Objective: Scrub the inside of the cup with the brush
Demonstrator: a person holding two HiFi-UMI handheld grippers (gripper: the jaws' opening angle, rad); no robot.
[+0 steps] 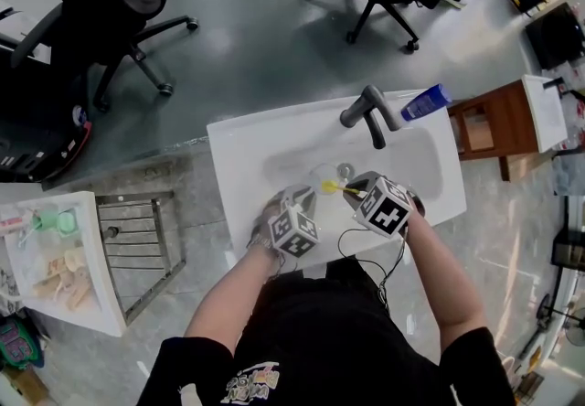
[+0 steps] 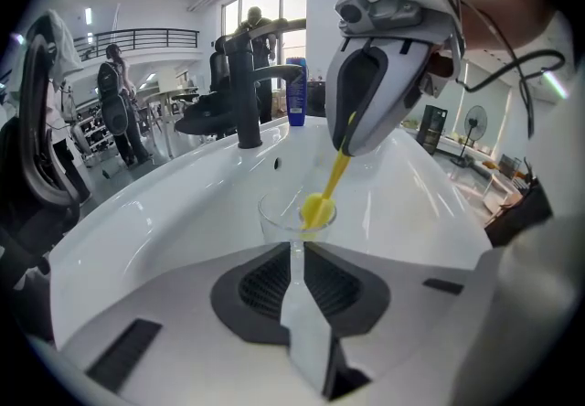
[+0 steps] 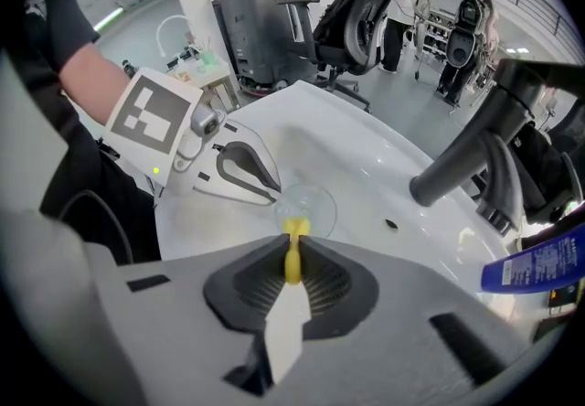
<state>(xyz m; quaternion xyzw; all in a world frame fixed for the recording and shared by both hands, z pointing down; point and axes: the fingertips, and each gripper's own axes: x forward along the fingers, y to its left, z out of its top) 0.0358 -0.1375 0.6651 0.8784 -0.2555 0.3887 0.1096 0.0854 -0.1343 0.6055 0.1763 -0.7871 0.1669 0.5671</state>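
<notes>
One cup [image 2: 279, 219] and one brush [image 2: 318, 209] are counted. The cup's rim is pinched between the jaws of the left gripper [image 2: 298, 244]. The brush, clamped by the jaws of the right gripper [image 3: 294, 238], is dipped inside the cup.

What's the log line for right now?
step: scrub cup inside | left gripper: shut on cup rim | right gripper: shut on brush | brush head: inside cup | place: over sink
</notes>
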